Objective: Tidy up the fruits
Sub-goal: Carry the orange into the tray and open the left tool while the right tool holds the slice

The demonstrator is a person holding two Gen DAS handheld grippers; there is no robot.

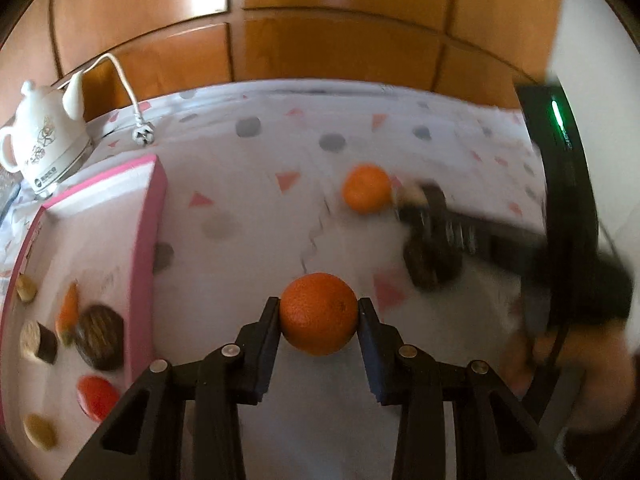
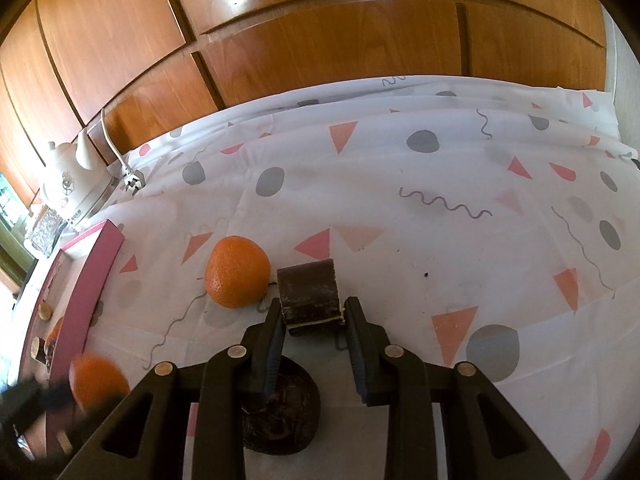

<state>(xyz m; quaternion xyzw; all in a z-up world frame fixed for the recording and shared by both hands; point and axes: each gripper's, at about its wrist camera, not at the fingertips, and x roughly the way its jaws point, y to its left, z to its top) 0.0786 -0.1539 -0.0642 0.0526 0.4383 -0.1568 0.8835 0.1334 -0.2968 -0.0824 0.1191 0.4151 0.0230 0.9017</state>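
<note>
My left gripper [image 1: 319, 302] is shut on an orange [image 1: 319, 322], held just above the patterned tablecloth [image 1: 248, 208]. A second orange [image 1: 366, 188] lies farther back on the cloth, also seen as the orange [image 2: 238, 272] left of my right gripper [image 2: 313, 301]. That gripper is shut on a brown block with a cream base [image 2: 308, 280]. In the left wrist view the right gripper [image 1: 416, 200] appears blurred beside the lying orange. The held orange [image 2: 98, 384] shows blurred at lower left in the right wrist view.
A pink-walled box [image 1: 150, 240] at the left holds several items: a red fruit [image 1: 96, 398], a carrot [image 1: 68, 308] and brown round pieces. A dark round piece [image 2: 280, 412] lies under my right gripper. A white kettle [image 1: 44, 140] with its cord stands at the back left. Wooden panels back the table.
</note>
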